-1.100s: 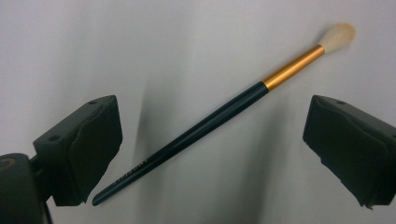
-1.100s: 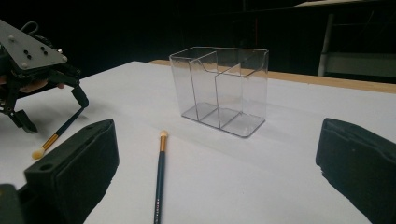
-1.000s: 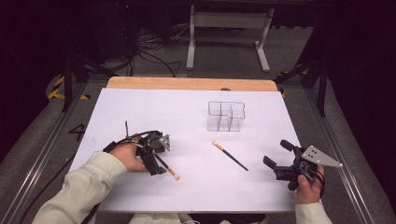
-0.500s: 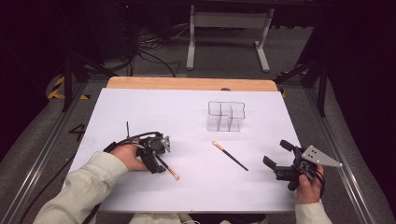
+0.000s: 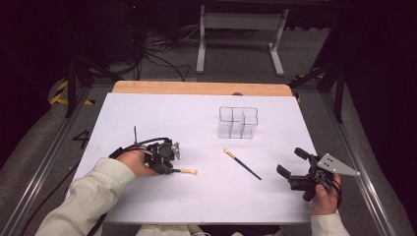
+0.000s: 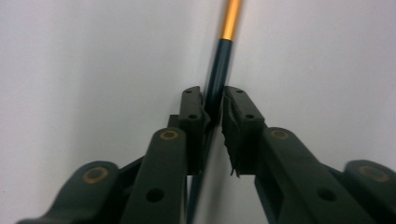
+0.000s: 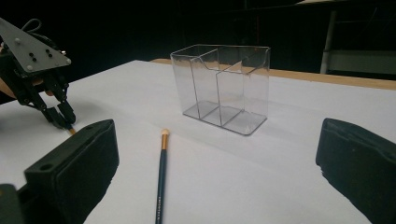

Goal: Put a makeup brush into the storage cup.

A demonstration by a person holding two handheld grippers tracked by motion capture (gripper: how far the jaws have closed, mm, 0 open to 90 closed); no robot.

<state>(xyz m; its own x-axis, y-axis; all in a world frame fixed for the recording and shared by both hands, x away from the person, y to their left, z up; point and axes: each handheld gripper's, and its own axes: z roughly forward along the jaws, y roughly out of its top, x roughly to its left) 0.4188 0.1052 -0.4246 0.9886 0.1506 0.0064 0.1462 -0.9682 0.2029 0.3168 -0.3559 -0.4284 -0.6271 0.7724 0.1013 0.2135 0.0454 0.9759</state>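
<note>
Lighting is even and overhead on the white table surface [image 5: 162,118]; the surrounding floor and background fall into deep shadow. Shadows on the table are soft and faint. The clear plastic compartment organiser [image 7: 224,84] shows mild edge reflections, no harsh glare. In the left gripper view the dark, gold-banded pencil-like stick [image 6: 219,70] is motion-blurred and out of focus. The high view is grainy.

The left gripper [image 6: 213,109] pinches a dark brush handle [image 6: 216,77] with gold ferrule [image 6: 231,18] over white table [image 6: 84,60].
</note>
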